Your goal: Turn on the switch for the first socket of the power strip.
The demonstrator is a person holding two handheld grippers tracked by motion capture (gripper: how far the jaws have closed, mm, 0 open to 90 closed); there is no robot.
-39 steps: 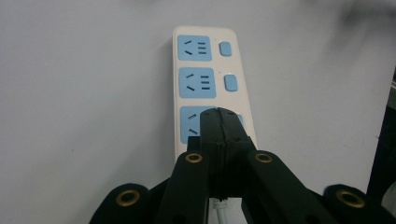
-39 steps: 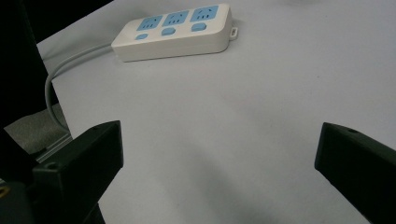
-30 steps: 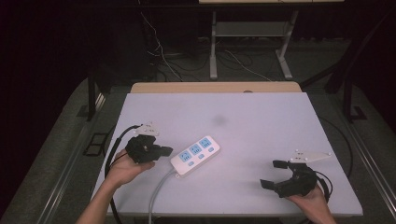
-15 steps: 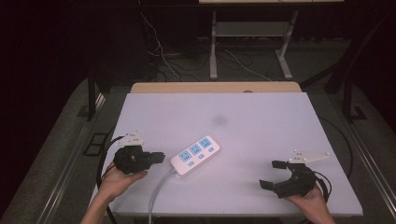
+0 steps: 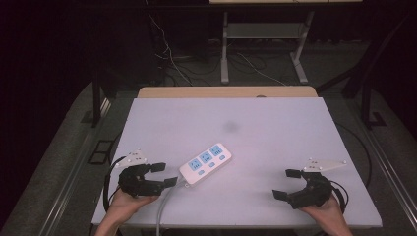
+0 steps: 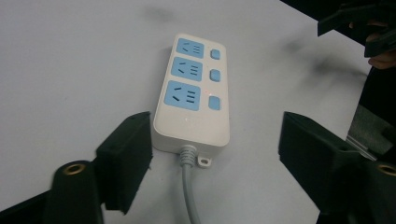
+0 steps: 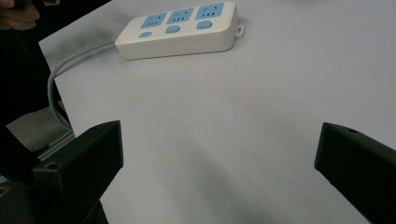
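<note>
A white power strip (image 5: 205, 163) with three blue sockets lies slantwise on the white table (image 5: 275, 128), left of centre. Its grey cable (image 5: 164, 206) runs off the front edge. My left gripper (image 5: 164, 174) sits low at the front left and points at the strip's cable end. Its jaws have just been opening, and nothing is pressed between them. In the left gripper view the strip (image 6: 194, 100) lies just ahead of the left gripper (image 6: 217, 135). My right gripper (image 5: 286, 184) stands open at the front right over bare table. The right gripper view has the strip (image 7: 180, 28) far off.
A faint dark smudge (image 5: 230, 127) marks the table's middle. A wooden board (image 5: 226, 92) borders the far edge. Beyond it are metal stand legs (image 5: 224, 54) and loose cables (image 5: 167, 54) on a dark floor. A grey rail (image 5: 74, 167) runs along the left side.
My left gripper has drawn back from the strip's end toward the front left corner, and its jaws have gone from shut to open. The strip and the right gripper have stayed put.
</note>
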